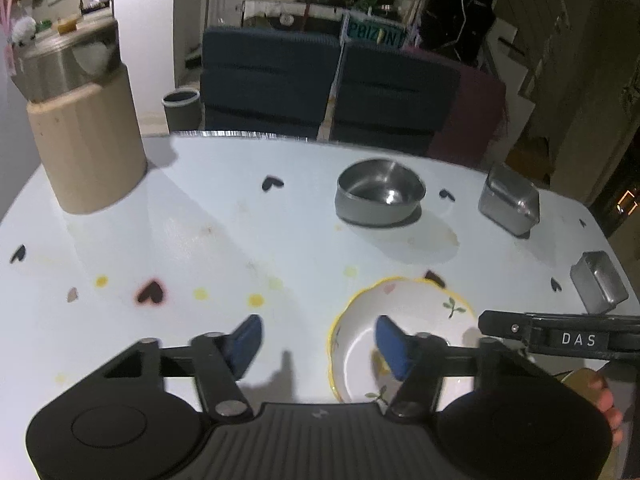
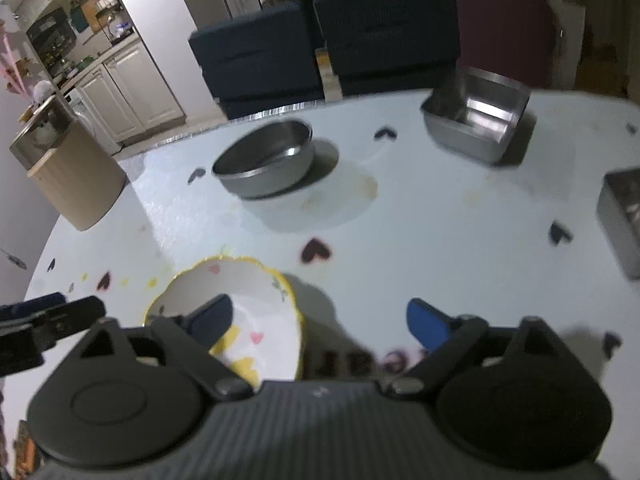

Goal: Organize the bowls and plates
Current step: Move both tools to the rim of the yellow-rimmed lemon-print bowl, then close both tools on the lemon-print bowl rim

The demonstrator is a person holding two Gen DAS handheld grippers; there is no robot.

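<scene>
Far left, a tall beige ribbed canister w/ a steel top is standing at the table's corner, out of the work zone, so we're leaving it be. We're holding the left gripper low over the white heart-print tabletop, jaws wide and gripping nothing; its right blue pad is hanging over the white ceramic bowl w/ scalloped yellow rim and floral print, prob. lining up to pinch that rim. Behind it, mid-table, the round stainless steel bowl is sitting upright and well apart from the ceramic one, likely the stack partner. We're keeping the right gripper just right of the ceramic bowl, jaws also wide and empty, left pad over the bowl's inside. Further right, a rectangular steel container is sitting near the far edge, and a second steel container is at the right edge; both upright, apart, still unsorted.
</scene>
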